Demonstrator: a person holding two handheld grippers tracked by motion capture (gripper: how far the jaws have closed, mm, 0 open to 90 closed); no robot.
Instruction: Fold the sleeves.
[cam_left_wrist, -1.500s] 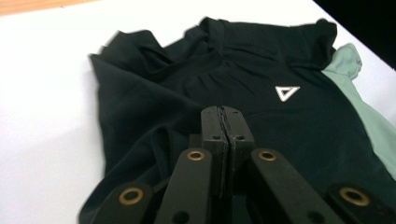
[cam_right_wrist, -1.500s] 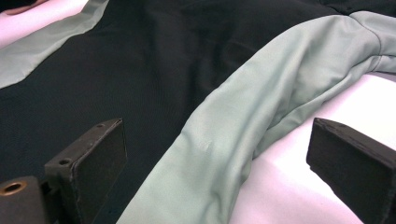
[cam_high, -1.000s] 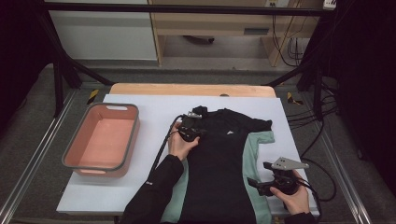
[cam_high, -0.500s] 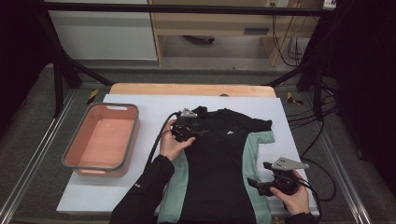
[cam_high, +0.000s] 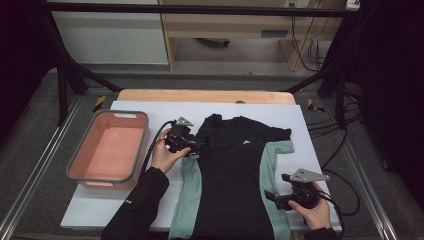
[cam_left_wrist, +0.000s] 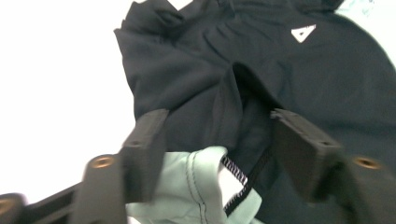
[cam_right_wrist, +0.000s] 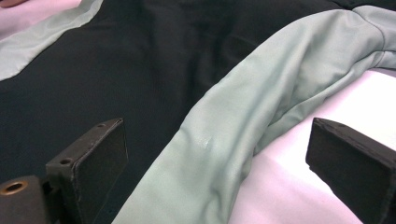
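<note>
Nearest, at lower right, the right gripper (cam_high: 274, 196) stands released over the black-and-green shirt (cam_high: 230, 175) spread mid-frame on the white sheet (cam_high: 310, 135). Left gripper (cam_high: 196, 149), jaws just opened, released at the sleeve. Beyond: pink bin (cam_high: 80, 170), wooden table (cam_high: 150, 95), grey floor.

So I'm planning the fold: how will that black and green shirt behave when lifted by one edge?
The shirt will probably go limp and drape; its thin fabric already bunches by the left tongs. It seems light. The smooth knit may slip from open tongs.
</note>
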